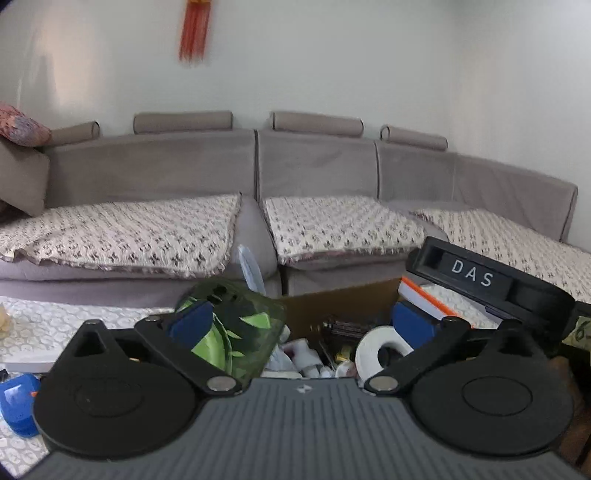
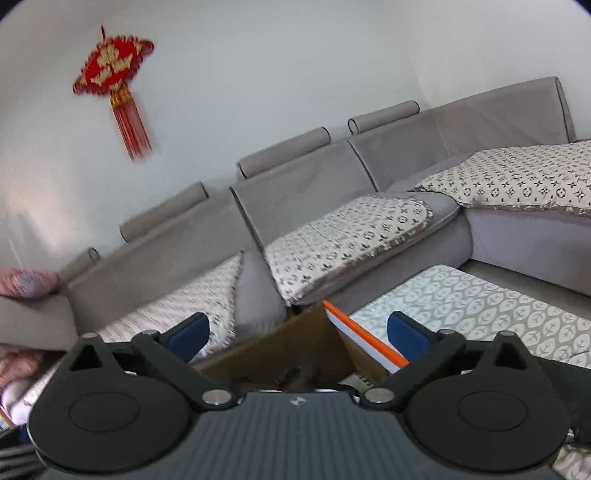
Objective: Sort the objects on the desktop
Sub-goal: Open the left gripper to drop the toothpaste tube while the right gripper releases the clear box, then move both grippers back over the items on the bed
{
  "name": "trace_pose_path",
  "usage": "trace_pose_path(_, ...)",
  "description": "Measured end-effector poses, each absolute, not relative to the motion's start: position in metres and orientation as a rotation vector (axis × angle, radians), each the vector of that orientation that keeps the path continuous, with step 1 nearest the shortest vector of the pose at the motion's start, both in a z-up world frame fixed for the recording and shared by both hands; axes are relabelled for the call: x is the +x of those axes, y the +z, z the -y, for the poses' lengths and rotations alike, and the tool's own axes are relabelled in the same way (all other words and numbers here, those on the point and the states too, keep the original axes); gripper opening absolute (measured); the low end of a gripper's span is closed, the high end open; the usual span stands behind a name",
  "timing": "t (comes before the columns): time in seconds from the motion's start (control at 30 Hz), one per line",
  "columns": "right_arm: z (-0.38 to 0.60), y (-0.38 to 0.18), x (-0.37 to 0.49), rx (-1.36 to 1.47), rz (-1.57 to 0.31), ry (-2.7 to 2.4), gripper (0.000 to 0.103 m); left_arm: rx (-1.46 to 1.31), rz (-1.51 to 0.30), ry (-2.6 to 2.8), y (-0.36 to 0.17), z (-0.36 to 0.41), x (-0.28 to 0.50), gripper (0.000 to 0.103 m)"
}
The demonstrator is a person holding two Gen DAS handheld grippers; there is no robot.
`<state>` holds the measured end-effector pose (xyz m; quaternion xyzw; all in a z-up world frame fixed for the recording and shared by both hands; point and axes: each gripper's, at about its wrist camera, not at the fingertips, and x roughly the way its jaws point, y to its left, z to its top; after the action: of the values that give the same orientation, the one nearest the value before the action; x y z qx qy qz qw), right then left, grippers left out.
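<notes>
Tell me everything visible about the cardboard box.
The cardboard box is plain brown, open at the top, standing on the table in front of the sofa. In the left wrist view it holds mixed clutter: a white tape roll, crumpled white items, small dark bits. A green leaf-print bag sits at its left side; an orange-edged white book leans at its right. Both grippers hover open before it, touching nothing.

My left view: brown cardboard box (image 1: 332, 306) near wall hidden behind gripper body; contents too jumbled to name, apart from white tape roll (image 1: 376, 350). Blue plastic object (image 1: 16, 406) cut by left edge. Red tassel ornament (image 1: 194, 29) cut by top edge, blurred. My right view: dark things inside box (image 2: 288, 380) too dim to identify. Orange-edged white book (image 2: 365, 339) partly hidden behind right finger.
</notes>
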<state>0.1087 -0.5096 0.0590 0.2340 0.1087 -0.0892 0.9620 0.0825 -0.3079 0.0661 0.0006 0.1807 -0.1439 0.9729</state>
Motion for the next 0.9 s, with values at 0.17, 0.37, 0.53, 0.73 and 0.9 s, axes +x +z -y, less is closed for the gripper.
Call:
trace_pose_path(0.17,0.501,0.070,0.101,0.447,-0.187,-0.219,0.103,0.016,-0.347,-0.289,0.075,0.306,0.075,0.103)
trace_pose_path(0.37,0.493,0.076,0.094,0.436,-0.164,-0.240,0.103,0.001,-0.339,-0.285,0.081,0.292,0.072,0.103)
trace_pose_path(0.53,0.480,0.075,0.096,0.406,-0.186,-0.258,0.103,-0.015,-0.351,-0.267,0.080,0.278,0.074,0.103)
trace_pose_path(0.73,0.461,0.075,0.098,0.369,-0.212,-0.258,0.103,0.003,-0.363,-0.236,0.075,0.261,0.072,0.103)
trace_pose_path(0.9,0.438,0.079,0.094,0.321,-0.205,-0.243,0.103,0.011,-0.365,-0.190,0.071,0.230,0.067,0.103)
